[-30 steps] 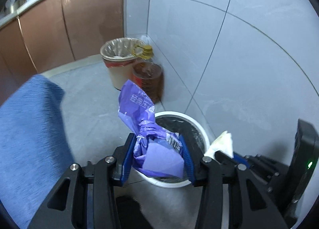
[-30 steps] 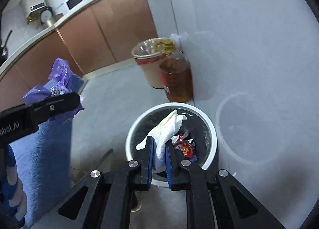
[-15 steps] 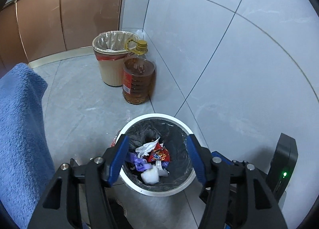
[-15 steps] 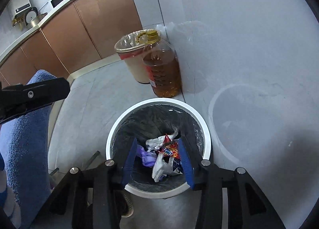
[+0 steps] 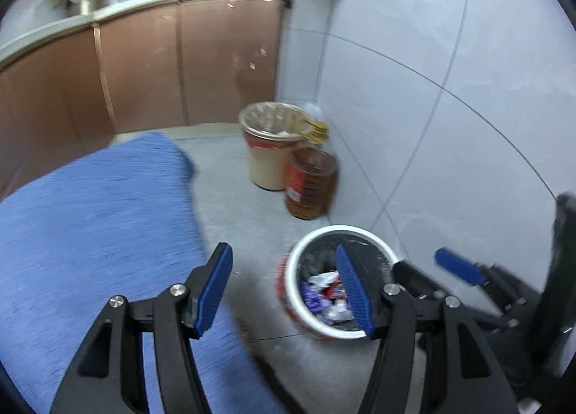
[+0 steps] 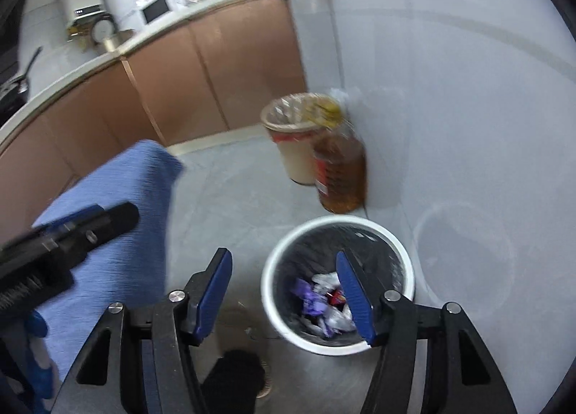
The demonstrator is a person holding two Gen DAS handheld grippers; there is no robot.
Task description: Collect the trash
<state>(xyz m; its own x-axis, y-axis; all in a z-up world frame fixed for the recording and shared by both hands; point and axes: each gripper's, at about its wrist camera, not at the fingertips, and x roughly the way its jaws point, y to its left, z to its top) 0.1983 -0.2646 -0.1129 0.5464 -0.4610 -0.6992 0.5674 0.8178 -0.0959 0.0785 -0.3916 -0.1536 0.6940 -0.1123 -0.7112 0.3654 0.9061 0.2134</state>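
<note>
Both claws, left & right, spread wide, empty, w/ crinkly wrappers inside round white-rimmed bin.

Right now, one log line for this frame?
left gripper: open, empty | right gripper: open, empty | purple wrapper, tissue: in white bin | phase: post-drop

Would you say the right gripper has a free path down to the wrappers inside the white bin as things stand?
Probably yes: the right gripper is open and empty, the white bin has no lid, and the wrappers lie exposed just beyond its right finger.
</note>
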